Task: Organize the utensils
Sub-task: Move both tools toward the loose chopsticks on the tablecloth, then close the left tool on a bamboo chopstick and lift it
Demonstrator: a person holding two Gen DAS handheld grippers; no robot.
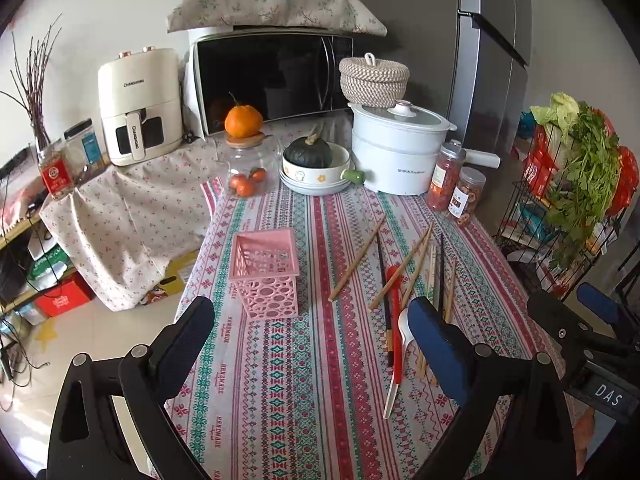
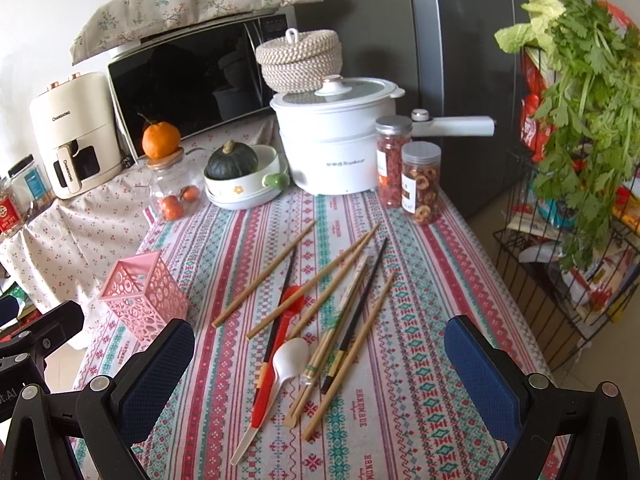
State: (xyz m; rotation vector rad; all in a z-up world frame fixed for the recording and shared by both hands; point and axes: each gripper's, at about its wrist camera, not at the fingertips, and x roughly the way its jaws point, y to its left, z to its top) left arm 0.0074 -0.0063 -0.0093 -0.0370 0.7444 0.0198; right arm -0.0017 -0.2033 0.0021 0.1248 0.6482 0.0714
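Observation:
A pink perforated utensil basket (image 1: 267,272) (image 2: 143,295) stands upright on the patterned tablecloth. To its right lie several scattered bamboo chopsticks (image 1: 356,261) (image 2: 264,273), black chopsticks (image 2: 358,312), a red spoon (image 1: 396,320) (image 2: 276,354) and a white spoon (image 1: 400,354) (image 2: 282,364). My left gripper (image 1: 316,328) hovers open just in front of the basket, holding nothing. My right gripper (image 2: 320,360) is open above the near ends of the utensils, with nothing held. The right gripper's body (image 1: 580,320) shows at the right edge of the left wrist view.
At the table's back stand a white electric pot (image 2: 336,148), two snack jars (image 2: 420,182), a bowl holding a green squash (image 2: 240,178) and a glass jar topped by an orange (image 2: 172,184). A microwave (image 1: 272,80) and air fryer (image 1: 138,108) sit behind. A wire rack of vegetables (image 2: 576,160) stands right.

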